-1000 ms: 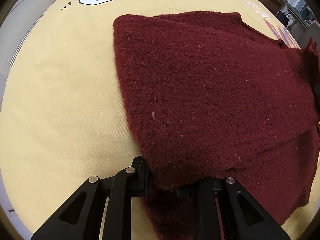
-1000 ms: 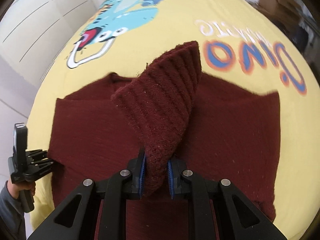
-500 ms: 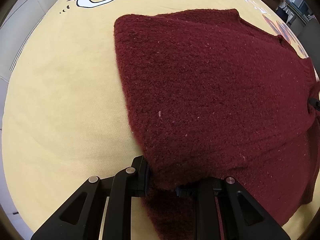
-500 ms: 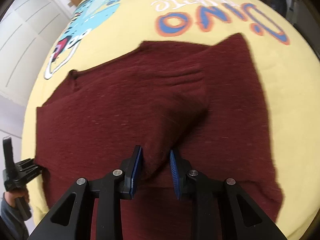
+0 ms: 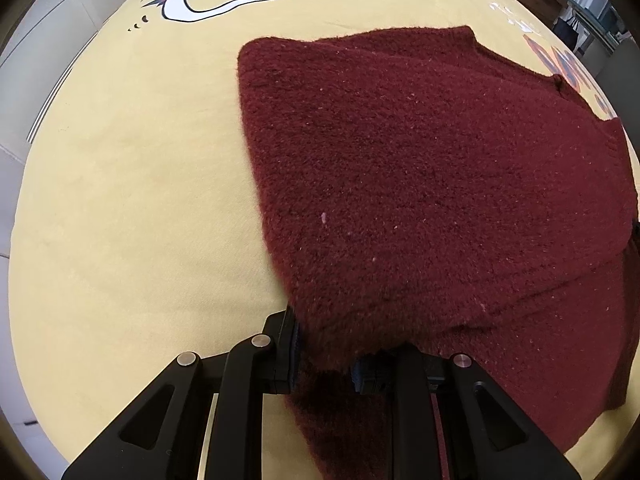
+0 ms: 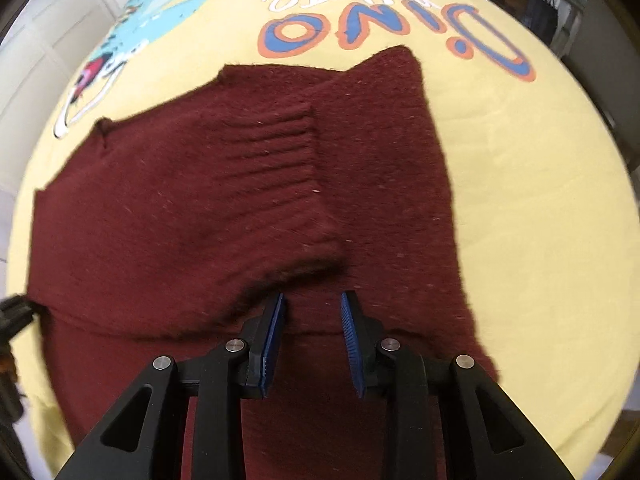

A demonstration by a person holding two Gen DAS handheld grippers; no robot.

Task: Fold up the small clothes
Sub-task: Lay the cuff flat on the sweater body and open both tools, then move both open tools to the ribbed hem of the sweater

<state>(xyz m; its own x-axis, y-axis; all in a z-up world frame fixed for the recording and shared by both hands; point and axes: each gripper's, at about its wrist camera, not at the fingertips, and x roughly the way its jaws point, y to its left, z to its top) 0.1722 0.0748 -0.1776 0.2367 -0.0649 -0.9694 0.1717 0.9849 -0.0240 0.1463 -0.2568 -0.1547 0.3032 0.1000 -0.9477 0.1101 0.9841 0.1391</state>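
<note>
One sweater (image 6: 192, 216); left tool (image 5: 324, 360) apparently pinching it, right tool (image 6: 312, 344) spread.

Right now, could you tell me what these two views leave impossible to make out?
- Left wrist view: the left gripper fingertips, covered by the maroon sweater.
- Right wrist view: the left gripper is cut off by the left edge.
- Both views: the sweater's near hem, hidden behind the gripper bodies.

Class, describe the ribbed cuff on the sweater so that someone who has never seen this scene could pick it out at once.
Start at the yellow bedspread with the blue and orange DINO lettering. Below that lettering lies a dark red knitted sweater. The ribbed cuff is the sleeve end folded onto its middle, just ahead of the open right gripper; only it has raised ridges, while the knit around it is plain.
</note>
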